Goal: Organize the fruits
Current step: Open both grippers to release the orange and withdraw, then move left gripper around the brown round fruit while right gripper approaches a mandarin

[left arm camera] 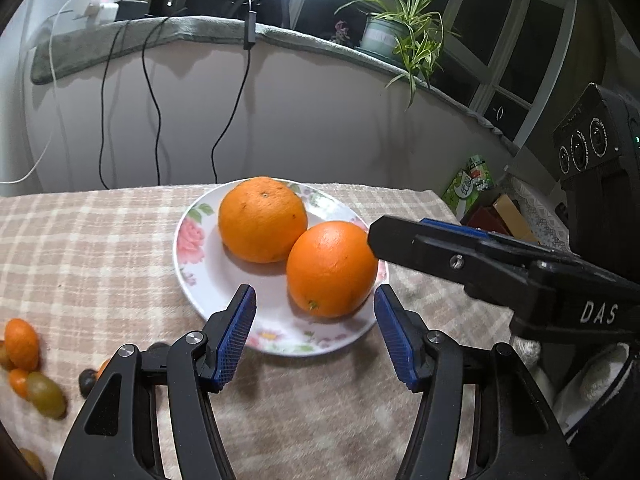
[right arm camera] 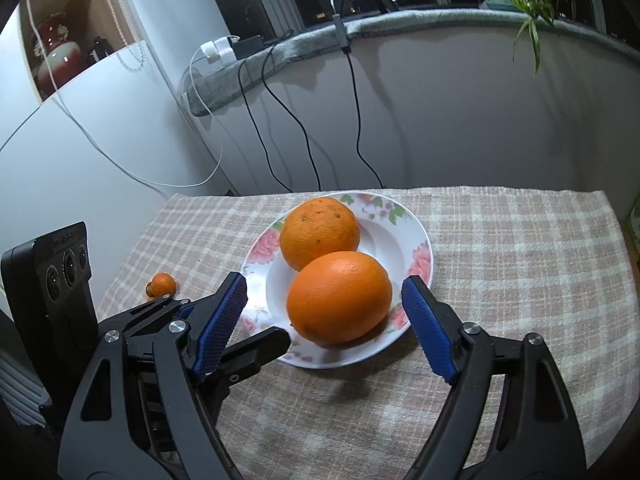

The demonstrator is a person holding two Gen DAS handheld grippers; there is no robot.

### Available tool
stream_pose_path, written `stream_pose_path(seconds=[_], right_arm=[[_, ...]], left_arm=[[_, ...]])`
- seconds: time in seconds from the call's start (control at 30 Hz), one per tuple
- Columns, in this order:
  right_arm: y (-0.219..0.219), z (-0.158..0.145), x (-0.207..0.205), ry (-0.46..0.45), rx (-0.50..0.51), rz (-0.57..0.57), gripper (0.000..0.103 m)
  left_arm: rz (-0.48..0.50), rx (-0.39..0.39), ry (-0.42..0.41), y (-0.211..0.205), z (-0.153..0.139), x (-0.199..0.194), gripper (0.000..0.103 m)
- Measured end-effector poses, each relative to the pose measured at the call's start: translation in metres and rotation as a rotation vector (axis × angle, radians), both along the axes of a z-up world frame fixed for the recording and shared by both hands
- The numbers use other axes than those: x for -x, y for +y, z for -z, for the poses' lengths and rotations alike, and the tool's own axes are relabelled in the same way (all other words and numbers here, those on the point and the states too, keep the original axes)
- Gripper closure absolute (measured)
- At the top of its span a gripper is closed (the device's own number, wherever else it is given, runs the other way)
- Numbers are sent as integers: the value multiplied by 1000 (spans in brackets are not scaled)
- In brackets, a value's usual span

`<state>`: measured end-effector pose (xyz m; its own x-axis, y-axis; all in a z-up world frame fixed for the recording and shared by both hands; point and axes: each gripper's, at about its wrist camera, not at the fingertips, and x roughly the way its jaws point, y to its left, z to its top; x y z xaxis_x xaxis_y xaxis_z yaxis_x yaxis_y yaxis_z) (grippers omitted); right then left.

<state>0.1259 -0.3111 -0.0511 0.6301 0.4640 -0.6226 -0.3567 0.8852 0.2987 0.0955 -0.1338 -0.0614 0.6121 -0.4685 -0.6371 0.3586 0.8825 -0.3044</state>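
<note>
Left tongs (left arm camera: 315,334) and right tongs (right arm camera: 324,326) both released, empty. White floral ceramic plate (left arm camera: 208,280) mid-bench toward far edge holds two touching round oranges (left arm camera: 332,269). "DAS" on right tongs' body.

small fruits (left arm camera: 34,368) cut by left edge, near orange (left arm camera: 332,269) partly behind right tool (left arm camera: 400,240)

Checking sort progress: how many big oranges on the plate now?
2. The far orange sits toward the back of the floral plate; the near orange touches it at the front. Nothing seems hidden behind them.
</note>
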Motion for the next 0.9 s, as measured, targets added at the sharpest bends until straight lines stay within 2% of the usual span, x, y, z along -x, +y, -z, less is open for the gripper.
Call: stream_pose_path(seconds=[0.2,0.4,0.57,0.73,0.9], right_arm=[[8,-3,11,-26,0,-23,20],[29,-7,28,-50,9,-94,21],[59,-1,44,-45,31,-196,34],[88,13,56,-39,93,-280,45],[115,26,59,-23,131,-349,49]], left_arm=[[-24,-22,-24,19,-3,19,42],[-93,-38,-27,50,-2,38,42],[-175,-15,5,84,8,52,42],[-235,-48,25,113,16,68,46],[-305,-65,36,136,21,83,47]])
